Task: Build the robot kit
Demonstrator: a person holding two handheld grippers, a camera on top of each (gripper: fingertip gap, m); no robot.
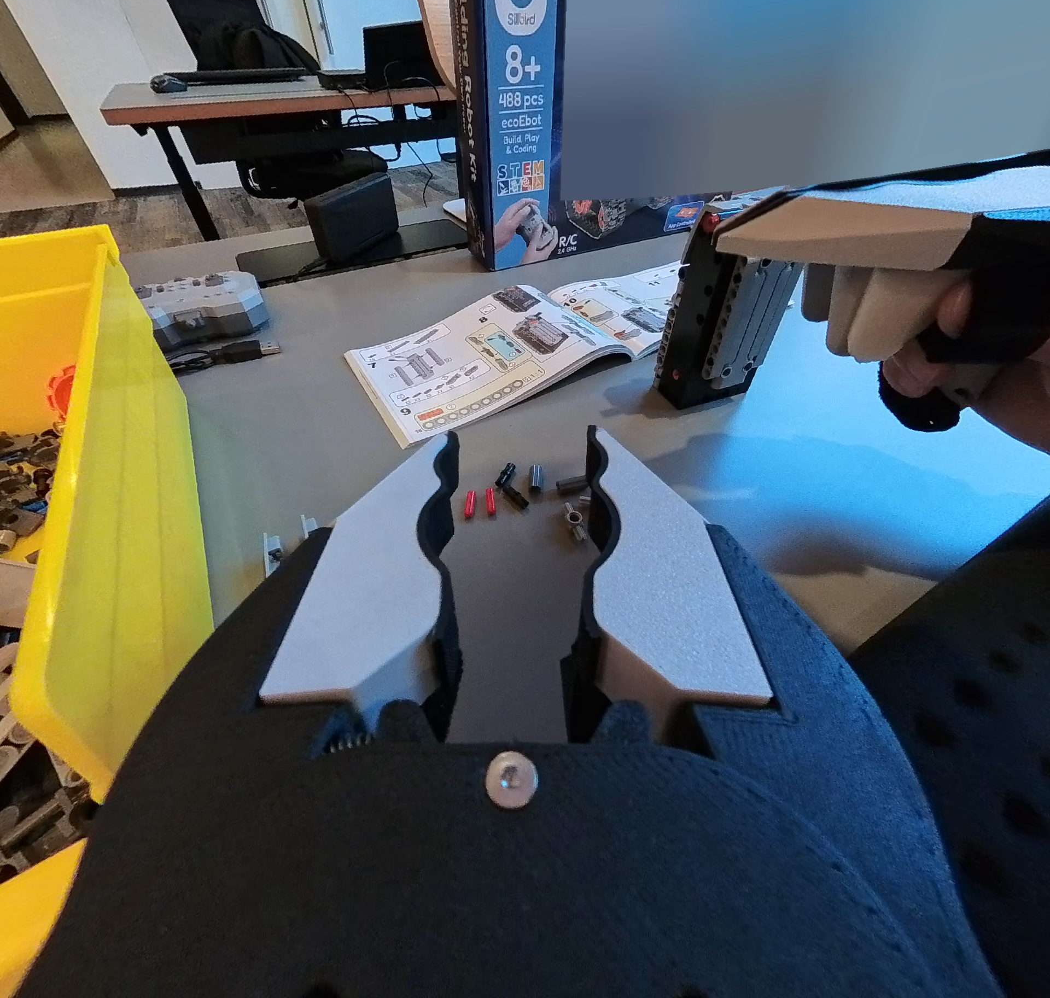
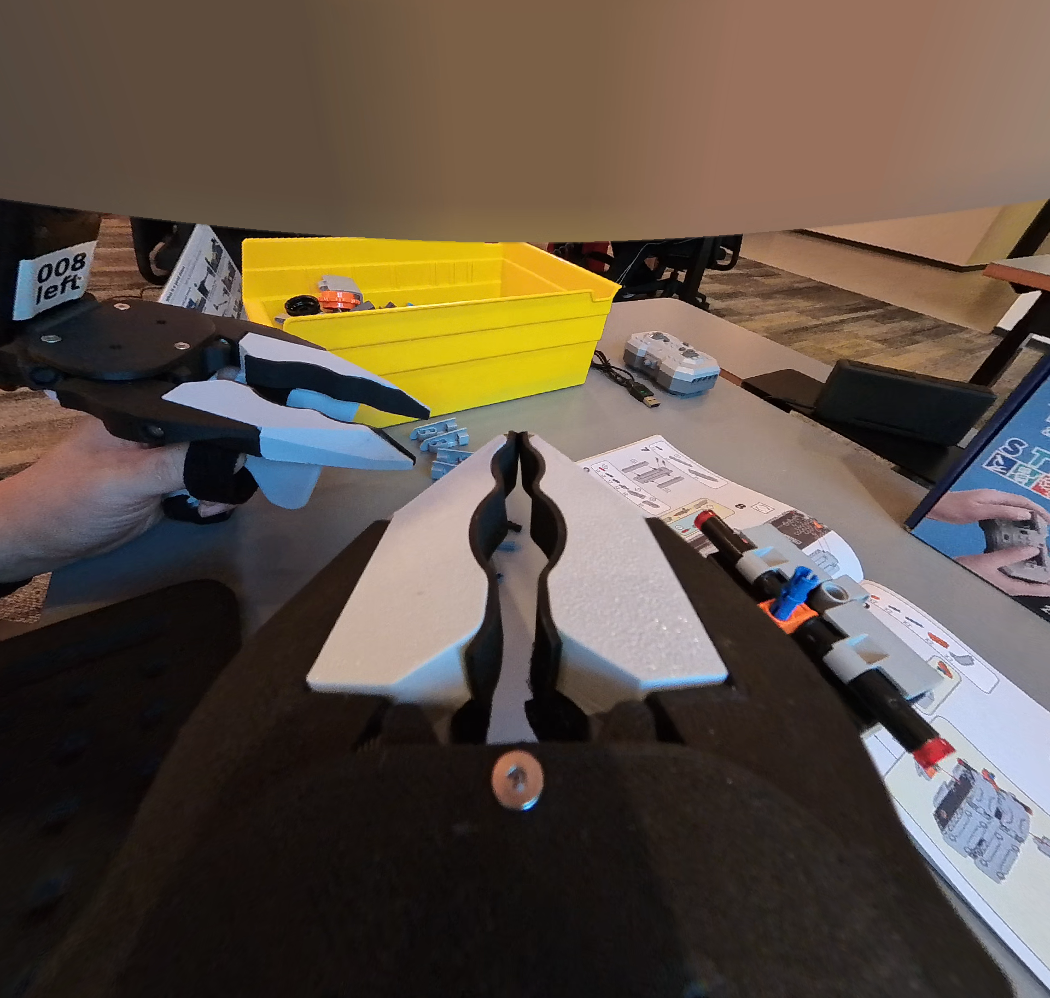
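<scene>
My left gripper [image 1: 521,441] is open and empty, low over the grey table [image 1: 795,488]. Between its fingers lie small loose parts: two red pins [image 1: 480,503], two black pins [image 1: 511,485], a blue-grey connector [image 1: 536,476], a dark grey one [image 1: 571,483] and a grey axle joiner [image 1: 575,522]. My right gripper [image 2: 520,441] is shut with nothing visible in it. In the left wrist view it [image 1: 717,238] sits at the top of a black and grey brick assembly [image 1: 716,323] standing on the table. That assembly [image 2: 795,601] lies close along its right side. The left gripper [image 2: 413,438] shows at the left, held in a hand.
A yellow parts bin [image 1: 113,459] [image 2: 454,346] stands at the left. An open instruction booklet [image 1: 483,357] [image 2: 653,476] lies mid-table. A grey remote [image 1: 199,306] [image 2: 670,363] with a USB cable [image 1: 244,351], several small grey pieces [image 2: 443,442] and a blue kit box [image 1: 517,118] are also there. The left gripper's tips are roughly 9 cm from the right gripper's.
</scene>
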